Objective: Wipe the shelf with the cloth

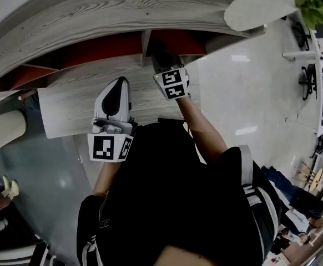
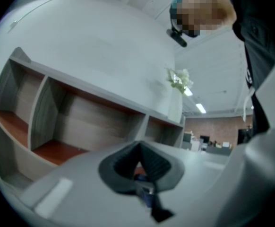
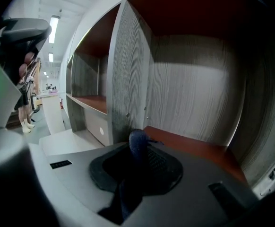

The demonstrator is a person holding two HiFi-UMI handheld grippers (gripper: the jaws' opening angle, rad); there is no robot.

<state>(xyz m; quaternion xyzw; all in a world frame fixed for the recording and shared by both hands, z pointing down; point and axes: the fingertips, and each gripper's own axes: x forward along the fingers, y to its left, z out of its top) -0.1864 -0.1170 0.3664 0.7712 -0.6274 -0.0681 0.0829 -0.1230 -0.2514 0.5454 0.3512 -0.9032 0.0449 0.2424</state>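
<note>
My right gripper (image 1: 162, 57) reaches into a compartment of the grey wood-grain shelf unit (image 3: 128, 74). Its fingers pinch the dark blue cloth (image 3: 137, 145), which pokes out just above the compartment's red-brown floor (image 3: 194, 148) (not yet touching it, I judge), so a downward press could start the wipe. My left gripper (image 1: 120, 85) hangs outside the shelf unit, fingers pressed together, with a small bluish scrap between them that I cannot identify. I judge it parked clear.
</note>
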